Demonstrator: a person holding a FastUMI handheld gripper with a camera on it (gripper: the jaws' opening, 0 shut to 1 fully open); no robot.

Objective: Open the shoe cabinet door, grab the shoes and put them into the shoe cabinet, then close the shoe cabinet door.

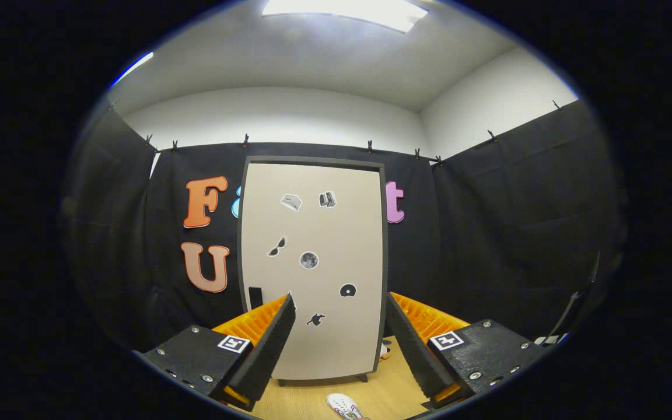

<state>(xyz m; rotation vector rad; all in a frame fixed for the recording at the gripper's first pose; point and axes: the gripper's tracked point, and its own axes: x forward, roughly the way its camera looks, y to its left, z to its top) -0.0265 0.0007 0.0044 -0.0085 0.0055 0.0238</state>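
The shoe cabinet (312,268) stands upright ahead of me against the back cloth wall, a tall beige door in a dark frame with several small stickers on it. The door is closed, and a dark handle (255,296) sits low on its left edge, just beyond my left finger. My gripper (340,326) is open, its two fingers spread wide with nothing between them, well short of the cabinet. A white shoe (345,406) lies on the wooden floor below and between the fingers. Part of another shoe (384,350) peeks out at the cabinet's lower right corner.
Black cloth walls close in the booth on the left, back and right. The light wooden floor (394,391) runs from under the fingers to the cabinet's short feet. A thin dark stand (575,309) leans at the right wall.
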